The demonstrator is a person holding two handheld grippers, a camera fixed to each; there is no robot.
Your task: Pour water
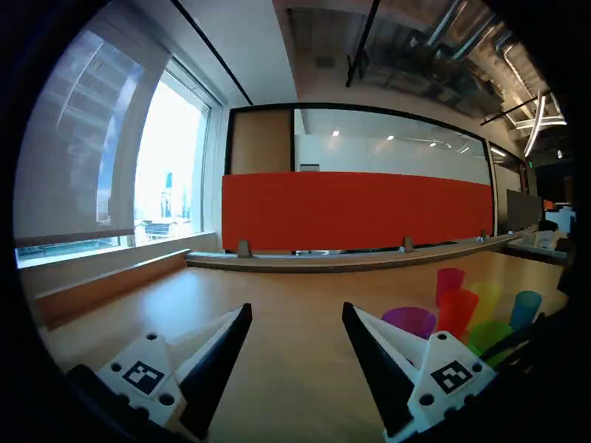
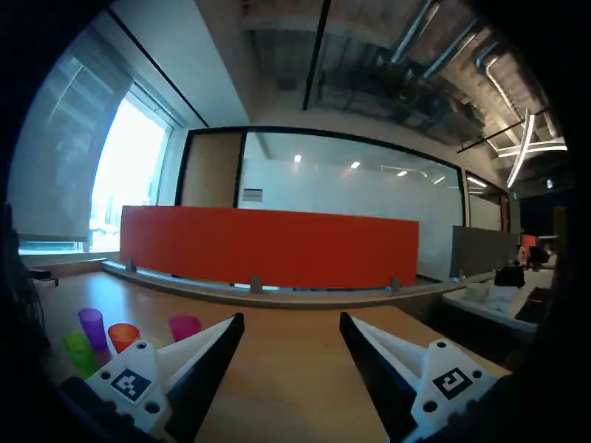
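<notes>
Several coloured plastic cups stand grouped on a wooden desk [image 1: 295, 310]. In the left gripper view they sit to the right: a purple cup [image 1: 408, 321], a red cup [image 1: 456, 311], a pink cup [image 1: 449, 283], a yellow cup [image 1: 485, 299], a blue cup [image 1: 526, 308] and a green cup [image 1: 489, 338]. My left gripper [image 1: 295, 332] stands open over bare desk, left of the cups. In the right gripper view, a purple cup [image 2: 93, 328], an orange cup [image 2: 123, 337], a green cup [image 2: 78, 352] and a pink cup [image 2: 185, 326] sit at the lower left. My right gripper [image 2: 290, 336] is open with nothing between its fingers.
An orange divider panel [image 1: 354, 210] runs along the desk's far edge. A bright window [image 1: 166, 177] and a low ledge lie to the left. Another desk with dark objects [image 2: 510, 292] stands to the right in the right gripper view.
</notes>
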